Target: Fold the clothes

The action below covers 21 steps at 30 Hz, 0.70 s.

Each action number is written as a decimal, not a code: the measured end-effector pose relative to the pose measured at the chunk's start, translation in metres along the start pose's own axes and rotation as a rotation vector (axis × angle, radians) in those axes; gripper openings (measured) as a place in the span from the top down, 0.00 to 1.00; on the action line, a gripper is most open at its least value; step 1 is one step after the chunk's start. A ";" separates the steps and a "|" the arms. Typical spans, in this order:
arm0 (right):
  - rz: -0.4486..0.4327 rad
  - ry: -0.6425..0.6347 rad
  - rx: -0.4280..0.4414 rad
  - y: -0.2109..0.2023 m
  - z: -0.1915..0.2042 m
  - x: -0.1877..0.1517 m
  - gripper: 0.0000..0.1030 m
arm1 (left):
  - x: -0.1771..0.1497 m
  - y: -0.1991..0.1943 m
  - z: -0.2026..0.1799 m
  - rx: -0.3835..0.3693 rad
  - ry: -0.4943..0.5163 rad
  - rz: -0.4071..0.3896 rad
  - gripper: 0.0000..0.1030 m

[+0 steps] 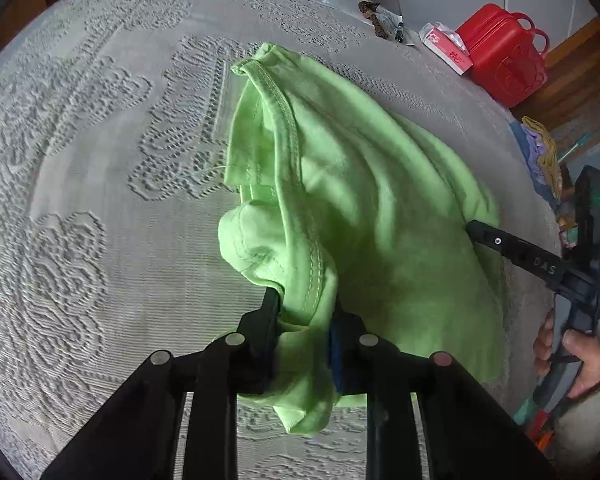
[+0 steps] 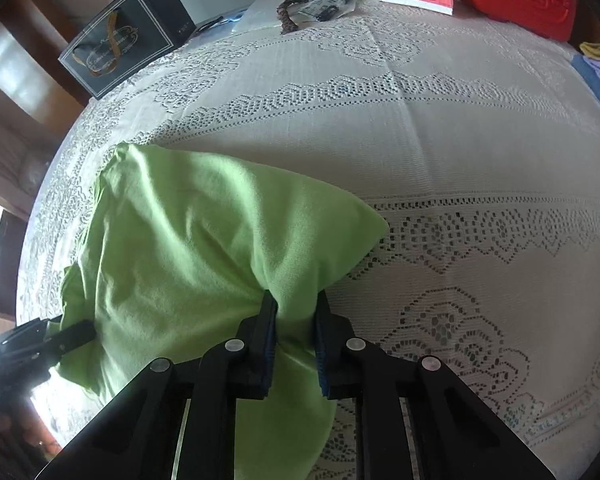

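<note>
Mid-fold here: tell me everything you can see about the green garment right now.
The green garment is light lime knit fabric, apparently a T-shirt, with a double-stitched hem or neckline band showing. It is bunched and creased, not flat, draped over the white lace tablecloth. The left gripper pinches it at the stitched edge; the right gripper pinches a plain fold. Nothing else touches it.

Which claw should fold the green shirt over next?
Probably the left claw: it pinches the green shirt by its stitched hem, an edge to carry across. The right claw grips bunched middle cloth.
</note>
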State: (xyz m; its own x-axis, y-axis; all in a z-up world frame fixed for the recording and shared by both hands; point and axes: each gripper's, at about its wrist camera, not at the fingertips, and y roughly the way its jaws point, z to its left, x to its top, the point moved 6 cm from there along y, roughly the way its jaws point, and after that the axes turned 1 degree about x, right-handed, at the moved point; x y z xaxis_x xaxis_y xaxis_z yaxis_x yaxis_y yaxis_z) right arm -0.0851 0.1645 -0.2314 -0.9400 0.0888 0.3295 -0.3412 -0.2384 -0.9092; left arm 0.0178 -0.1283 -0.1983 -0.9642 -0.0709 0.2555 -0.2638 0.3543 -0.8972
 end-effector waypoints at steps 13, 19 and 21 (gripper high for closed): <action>-0.084 -0.069 0.023 -0.036 0.007 0.000 0.91 | -0.014 -0.027 -0.011 -0.070 -0.003 -0.100 0.83; -0.214 -0.094 0.023 -0.103 -0.002 0.022 0.92 | 0.020 -0.047 -0.071 -0.120 0.084 -0.168 0.83; -0.252 -0.110 0.000 -0.122 -0.005 0.033 0.92 | 0.029 -0.043 -0.101 -0.136 0.109 -0.182 0.83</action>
State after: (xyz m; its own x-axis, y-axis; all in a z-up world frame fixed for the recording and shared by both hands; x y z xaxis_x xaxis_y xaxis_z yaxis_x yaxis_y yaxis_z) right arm -0.0747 0.2014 -0.1107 -0.8199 0.0402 0.5710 -0.5645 -0.2220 -0.7950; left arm 0.0038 -0.0511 -0.1160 -0.8907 -0.0462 0.4522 -0.4193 0.4677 -0.7781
